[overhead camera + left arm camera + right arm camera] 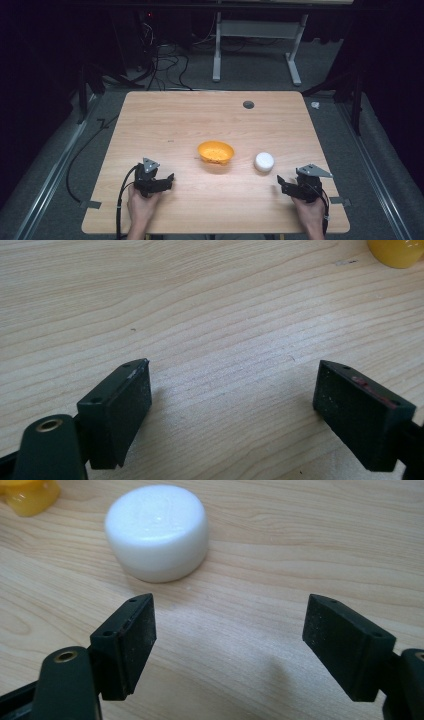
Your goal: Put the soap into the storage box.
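The bowl [215, 152] is orange, sits upright on the table [200, 200] with its mouth up, and whether anything lies inside cannot be told; in the high view its inner surface looks speckled but unclear. The puck [156, 531], a low white round piece, rests flat on its broad face, so its short axis stands upright and it has no long side to point anywhere. In the right gripper view the puck lies ahead of the right gripper [227, 630], beyond the tips and off toward the left-hand jaw, clear of both pads and not between them; a corner of the bowl shows farther off past the puck. The right gripper's jaws stand apart with only bare wood in the gap. The left gripper [232, 392] has its jaws wide apart too, again over bare wood, with the bowl's edge far ahead and beyond the right-hand jaw. In the high view the bowl and puck sit side by side between the two grippers, the puck near the right one.
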